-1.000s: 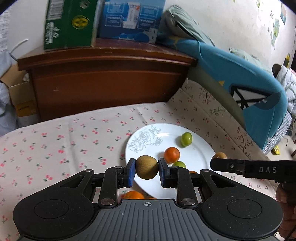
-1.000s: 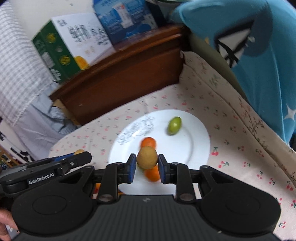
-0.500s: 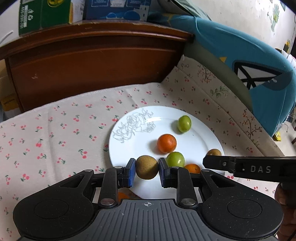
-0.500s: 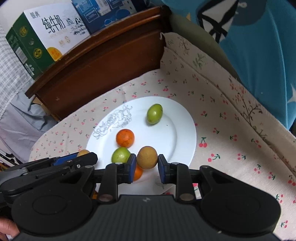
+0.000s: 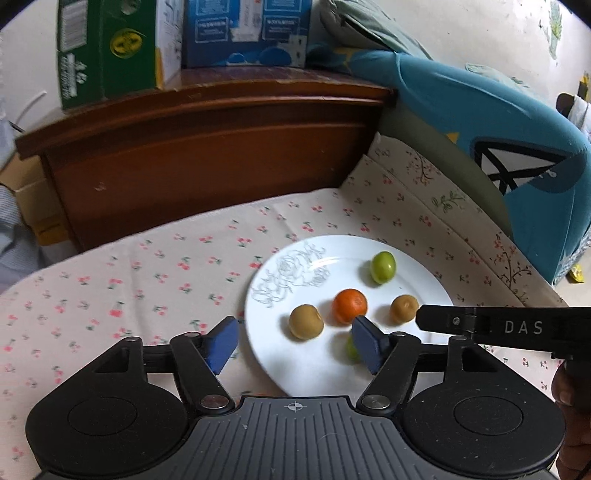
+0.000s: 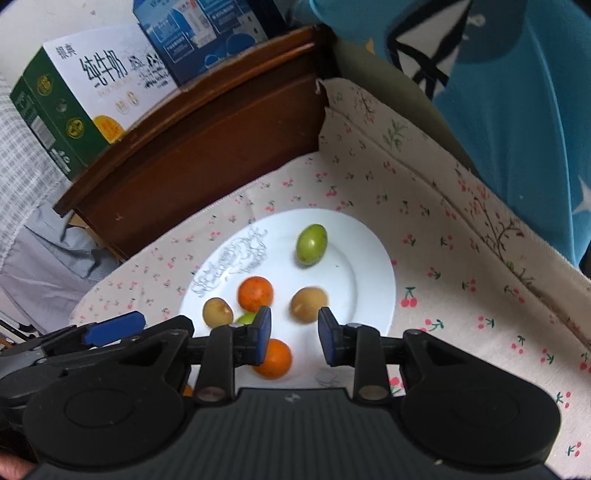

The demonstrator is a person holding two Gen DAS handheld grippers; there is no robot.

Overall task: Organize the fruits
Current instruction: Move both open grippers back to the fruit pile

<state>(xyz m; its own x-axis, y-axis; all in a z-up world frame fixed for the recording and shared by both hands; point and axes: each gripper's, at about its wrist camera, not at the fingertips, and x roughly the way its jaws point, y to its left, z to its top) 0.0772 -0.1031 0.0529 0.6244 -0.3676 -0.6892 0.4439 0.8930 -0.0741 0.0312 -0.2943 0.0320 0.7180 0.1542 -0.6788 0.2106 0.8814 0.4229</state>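
The left claw (image 5: 291,345) was seen with its blue-padded jaws spreading apart, nothing gripped; a round brown fruit (image 5: 306,321) lay released on the white round plate (image 5: 424,284), just beyond the gap between the pads and touching neither. The right claw (image 6: 294,338) was likewise opening, its pads parted, and a second brown fruit (image 6: 308,304) rested free on the plate just ahead of the gap.

Close behind the left claw's right pad a green fruit (image 5: 351,349) was half hidden. An orange mandarin (image 6: 274,359) was partly covered by the right claw's left pad, at the plate's near rim. Beyond the pads, another orange mandarin (image 5: 349,306) sat near the plate's middle, between the two brown fruits. Farther off, an oval green fruit (image 5: 383,267) lay toward the far right of the plate, apart from the rest. A grey line drawing was printed on the plate's far left part.

The plate was set on a cream cloth printed with small cherries (image 5: 147,280). Behind the cloth stood a dark brown wooden cabinet (image 5: 207,155), on which a green-and-white carton (image 6: 81,99) and a blue carton (image 5: 243,33) were placed. To the right of both claws a teal blue fabric (image 5: 480,122) was draped.
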